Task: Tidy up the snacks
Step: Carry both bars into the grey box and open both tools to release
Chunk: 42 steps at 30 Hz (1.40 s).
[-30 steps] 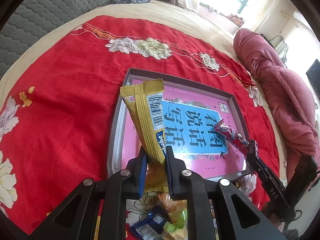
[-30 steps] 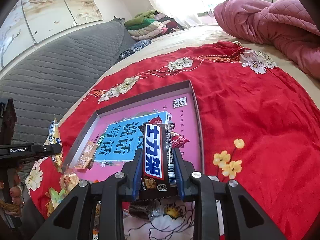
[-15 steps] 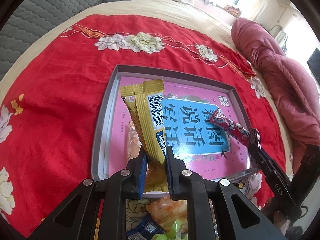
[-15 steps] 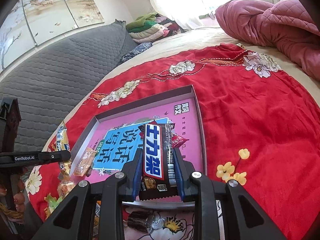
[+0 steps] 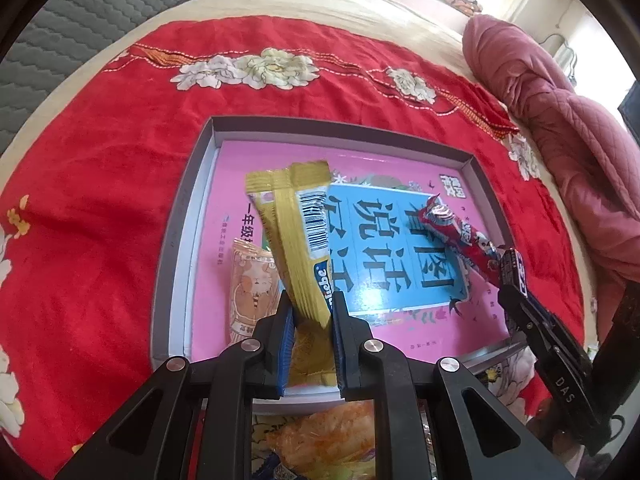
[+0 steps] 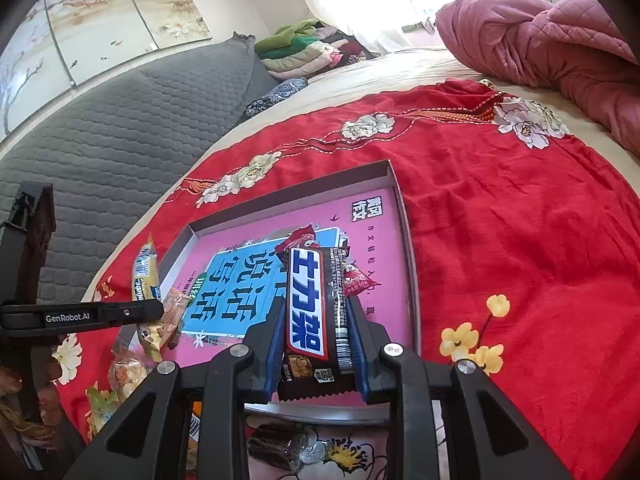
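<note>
A yellow snack packet (image 5: pixel 298 236) stood pinched in the left hand-held gripper (image 5: pixel 311 320) above the near edge of a shallow box (image 5: pixel 188 216). The right hand-held gripper (image 6: pixel 316 332) clamped a dark chocolate bar (image 6: pixel 316 304) over the same box. A peach wrapper (image 5: pixel 252 292) and red wrapper (image 5: pixel 460 236) lay inside, on the bed's red cloth (image 5: pixel 100 160).

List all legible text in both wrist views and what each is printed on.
"GenRobot.AI": side of left gripper.
"DAS": side of right gripper.
"士力架": dark snack bar, held in right gripper.
"看图说话": blue panel of pink book in tray, upside down in this view.
"一年级": pink book, beside the panel.
Yellow wrapper: barcode and blue logo partly hidden, unreadable.
Other small print: too small.
</note>
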### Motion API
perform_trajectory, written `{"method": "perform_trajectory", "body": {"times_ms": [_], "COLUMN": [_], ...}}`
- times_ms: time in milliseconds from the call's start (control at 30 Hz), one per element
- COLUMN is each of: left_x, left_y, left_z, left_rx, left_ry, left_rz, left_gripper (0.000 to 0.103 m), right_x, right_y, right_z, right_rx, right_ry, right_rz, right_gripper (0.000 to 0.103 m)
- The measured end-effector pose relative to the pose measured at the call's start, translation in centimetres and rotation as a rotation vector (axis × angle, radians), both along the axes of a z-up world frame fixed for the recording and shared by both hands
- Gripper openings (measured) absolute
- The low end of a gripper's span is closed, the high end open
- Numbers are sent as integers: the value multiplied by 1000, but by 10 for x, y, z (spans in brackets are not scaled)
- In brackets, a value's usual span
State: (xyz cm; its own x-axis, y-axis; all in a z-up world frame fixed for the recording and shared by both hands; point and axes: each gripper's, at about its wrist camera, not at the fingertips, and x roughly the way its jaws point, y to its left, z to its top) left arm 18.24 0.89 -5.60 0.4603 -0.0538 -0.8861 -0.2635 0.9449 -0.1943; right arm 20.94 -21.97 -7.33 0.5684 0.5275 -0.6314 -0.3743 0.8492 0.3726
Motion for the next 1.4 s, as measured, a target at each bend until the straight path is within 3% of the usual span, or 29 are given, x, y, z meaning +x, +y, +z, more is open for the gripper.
{"method": "perform_trajectory", "body": {"times_ms": [1400], "left_x": [-1], "left_y": [5], "left_z": [-12], "left_rx": [-56], "left_ry": [45], "left_rz": [9], "left_gripper": [19], "right_x": [-2], "right_y": [8], "right_z": [-5], "right_rx": [-95], "right_ry": [-11], "right_rz": [7], "right_gripper": [30]}}
